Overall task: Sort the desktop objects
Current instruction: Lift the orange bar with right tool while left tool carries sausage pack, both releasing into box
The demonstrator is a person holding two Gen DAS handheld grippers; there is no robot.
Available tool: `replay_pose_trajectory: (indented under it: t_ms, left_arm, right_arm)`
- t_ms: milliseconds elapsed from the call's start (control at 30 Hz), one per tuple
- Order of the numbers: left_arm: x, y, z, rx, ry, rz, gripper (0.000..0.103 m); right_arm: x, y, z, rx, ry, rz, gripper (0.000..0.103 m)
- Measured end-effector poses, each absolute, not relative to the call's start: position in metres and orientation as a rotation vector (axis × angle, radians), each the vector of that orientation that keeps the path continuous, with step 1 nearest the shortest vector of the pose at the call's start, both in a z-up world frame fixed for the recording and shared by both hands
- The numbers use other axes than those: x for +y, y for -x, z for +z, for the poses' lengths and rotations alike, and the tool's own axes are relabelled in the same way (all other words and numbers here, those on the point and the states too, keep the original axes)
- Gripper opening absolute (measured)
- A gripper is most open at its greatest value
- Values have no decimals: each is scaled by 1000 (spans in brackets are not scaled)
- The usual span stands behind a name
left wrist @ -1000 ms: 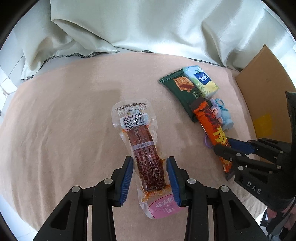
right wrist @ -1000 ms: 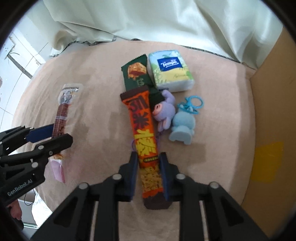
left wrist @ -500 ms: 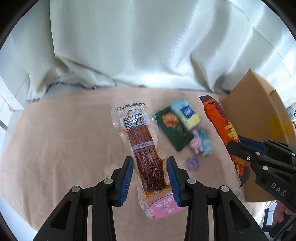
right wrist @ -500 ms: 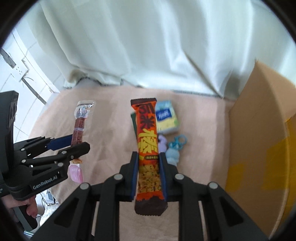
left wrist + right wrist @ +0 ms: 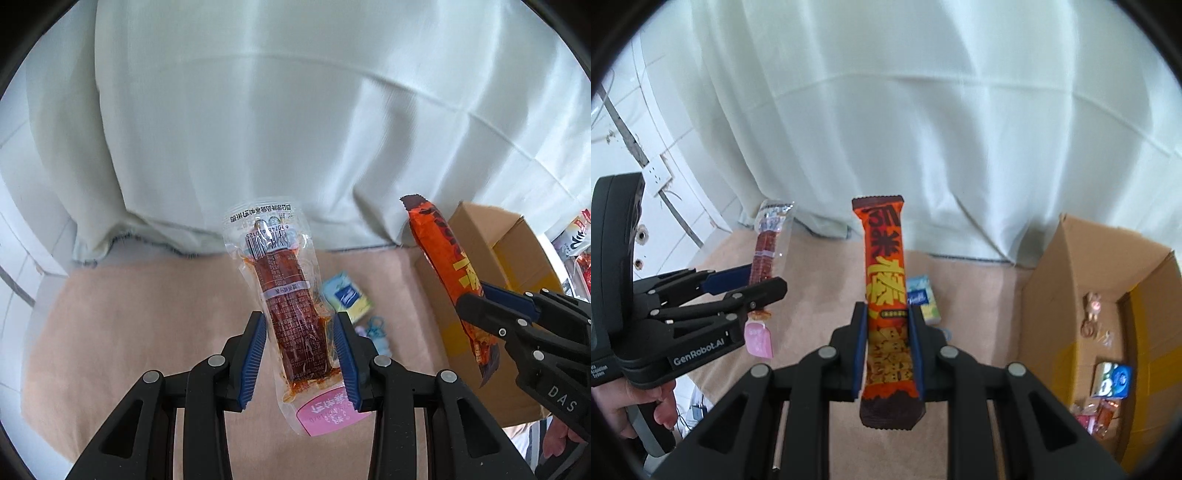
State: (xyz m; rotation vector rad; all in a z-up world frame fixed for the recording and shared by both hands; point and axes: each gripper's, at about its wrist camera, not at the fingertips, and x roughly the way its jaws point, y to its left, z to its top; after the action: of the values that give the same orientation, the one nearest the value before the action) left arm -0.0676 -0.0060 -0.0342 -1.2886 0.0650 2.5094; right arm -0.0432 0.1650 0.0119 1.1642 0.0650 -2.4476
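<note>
- Left wrist view: my left tongs (image 5: 299,354) gripped the sausage pouch (image 5: 286,295) above the counter (image 5: 129,332), long axis pointing away.
- My right tongs (image 5: 888,347) clamped the orange snack bar (image 5: 886,280), likewise lengthwise.

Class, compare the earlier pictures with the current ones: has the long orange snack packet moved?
Yes. The long orange snack packet, gripped in the right claw, has risen off the beige tablecloth; its top now overlaps the white curtain.

"GenRobot.AI" on left tongs (image 5: 746,288), "DAS" on right tongs (image 5: 476,306)
</note>
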Motion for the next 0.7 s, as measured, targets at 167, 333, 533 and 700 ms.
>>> replay_pose_trajectory:
  t_ms: [167,333,533,700]
  left_arm:
    - [1,66,-14,71,1229,2521,39]
    - [12,57,-3,75,1194,2520,39]
    - [30,53,7,91,1164,2496,39]
    - [60,53,22,123,1118,2451,39]
  right_arm:
    - [175,38,24,48,-1119,-2477,25]
    - [184,30,31,34,-1090,-2500,25]
    - [205,24,42,-1,-1076,-2550,25]
    - [230,20,54,-35,-1058,-2619,25]
